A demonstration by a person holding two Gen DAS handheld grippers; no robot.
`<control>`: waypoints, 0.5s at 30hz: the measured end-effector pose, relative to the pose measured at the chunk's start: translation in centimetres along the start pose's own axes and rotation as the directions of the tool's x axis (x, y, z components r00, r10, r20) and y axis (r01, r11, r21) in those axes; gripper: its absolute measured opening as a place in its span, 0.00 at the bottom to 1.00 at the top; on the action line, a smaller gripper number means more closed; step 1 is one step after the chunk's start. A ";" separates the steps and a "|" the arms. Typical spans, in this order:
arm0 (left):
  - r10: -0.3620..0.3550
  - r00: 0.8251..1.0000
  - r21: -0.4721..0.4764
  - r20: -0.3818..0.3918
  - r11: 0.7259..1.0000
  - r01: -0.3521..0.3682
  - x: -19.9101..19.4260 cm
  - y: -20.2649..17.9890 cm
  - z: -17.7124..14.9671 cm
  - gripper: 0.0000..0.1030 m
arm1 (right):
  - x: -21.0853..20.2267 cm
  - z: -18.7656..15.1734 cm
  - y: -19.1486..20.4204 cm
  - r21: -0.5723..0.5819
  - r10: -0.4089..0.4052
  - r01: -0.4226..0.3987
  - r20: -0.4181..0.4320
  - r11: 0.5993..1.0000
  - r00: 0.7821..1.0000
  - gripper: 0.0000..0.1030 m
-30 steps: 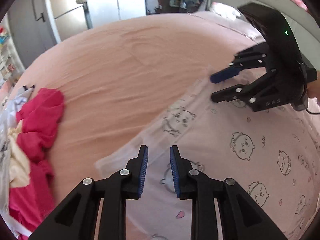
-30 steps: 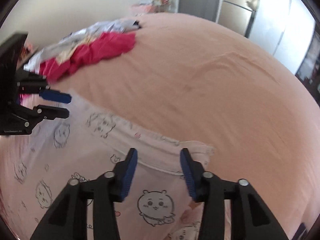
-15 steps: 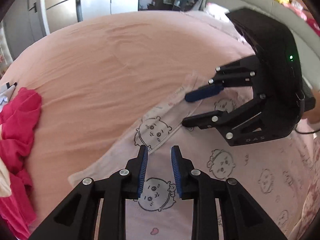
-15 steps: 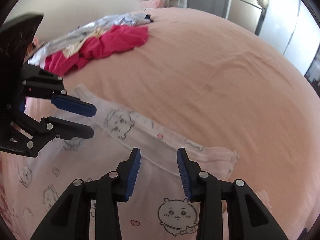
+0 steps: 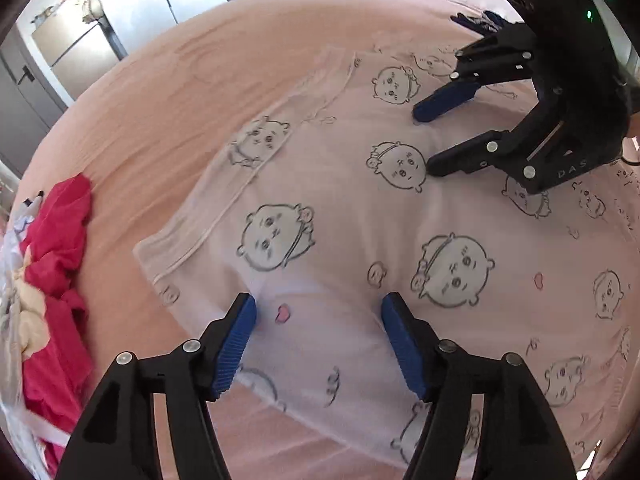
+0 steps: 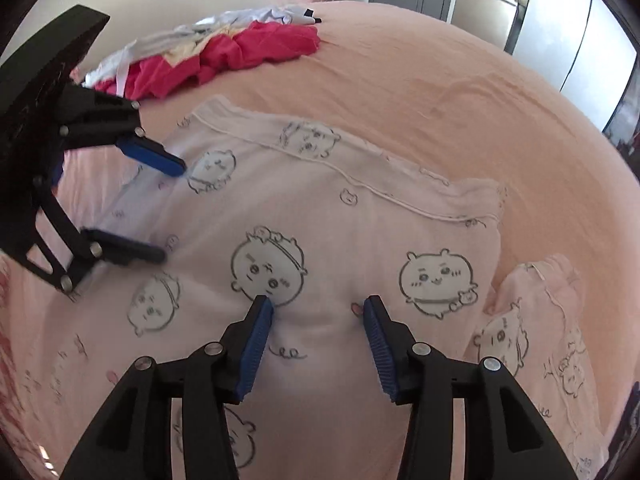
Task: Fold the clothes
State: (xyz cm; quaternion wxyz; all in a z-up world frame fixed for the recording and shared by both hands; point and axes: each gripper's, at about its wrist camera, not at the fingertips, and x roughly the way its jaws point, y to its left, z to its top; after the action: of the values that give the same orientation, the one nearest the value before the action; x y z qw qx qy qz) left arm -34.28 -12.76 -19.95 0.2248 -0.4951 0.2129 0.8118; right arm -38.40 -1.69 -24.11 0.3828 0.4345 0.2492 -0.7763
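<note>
A bed (image 5: 168,92) under a peach-pink sheet fills both views. On it lies a pale pink garment (image 5: 348,216) printed with cartoon animal faces, spread flat, its piped hem edge (image 6: 360,178) toward the bare sheet; a second piece of the same print (image 6: 548,320) lies bunched just beside the garment, on its right in the right wrist view. Beyond the garment's hem corner, well apart from it, sits a heap of clothes topped by a crimson garment (image 6: 248,50), with white and cream cloth (image 6: 132,54) under it.

The left claw (image 5: 316,310) is spread, its jaws having just been opening, with the pale pink garment's cloth rising in a soft ridge between the blue pads (image 5: 236,340) but not pinched. The right claw (image 6: 319,308) is also spread, jaws just widened, its tips down on the garment, a slight ridge of cloth between them.
</note>
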 end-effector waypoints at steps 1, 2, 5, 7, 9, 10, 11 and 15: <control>0.035 0.999 -0.054 -0.012 0.998 -0.035 -1.4 0.5 -0.5 0.62 | -0.8 -0.6 -0.3 0.022 -0.039 0.039 0.016 0.999 0.999 0.46; 0.058 0.998 -0.089 0.012 0.994 -0.057 -3.0 0.7 -1.2 0.62 | -1.9 -1.3 -0.7 0.072 -0.076 0.075 0.017 0.995 0.997 0.46; -0.022 0.997 -0.027 0.076 0.999 0.024 -5.3 -1.9 -3.2 0.62 | -5.3 -3.6 1.0 0.139 -0.003 -0.006 0.063 0.990 0.998 0.47; -0.084 0.996 0.058 0.019 0.995 0.083 -4.8 -4.8 -4.7 0.62 | -6.6 -4.7 4.0 0.097 0.061 -0.067 0.067 0.993 0.996 0.47; -0.038 0.998 0.109 -0.051 0.993 0.044 -3.3 -6.4 -6.0 0.64 | -6.0 -6.0 6.8 0.071 0.094 -0.095 0.014 0.993 0.995 0.47; -0.044 0.999 0.075 -0.024 0.996 0.046 -3.9 -6.0 -6.3 0.64 | -5.4 -6.8 7.8 0.070 0.095 -0.093 -0.025 0.993 0.995 0.47; -0.038 0.999 0.043 -0.034 0.998 0.039 -4.5 -5.5 -6.6 0.64 | -5.6 -7.7 7.8 0.082 0.072 -0.069 -0.024 0.994 0.997 0.47; -0.132 0.991 -0.009 0.033 0.991 0.133 -7.4 -5.8 -7.2 0.62 | -7.5 -9.7 7.2 0.214 0.050 -0.047 -0.009 0.976 0.999 0.47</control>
State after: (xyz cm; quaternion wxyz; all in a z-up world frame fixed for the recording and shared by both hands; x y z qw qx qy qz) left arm -22.74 -13.30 -17.00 0.2789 -0.4961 0.1716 0.8042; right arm -25.36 3.92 -22.80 0.3509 0.4847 0.1564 -0.7858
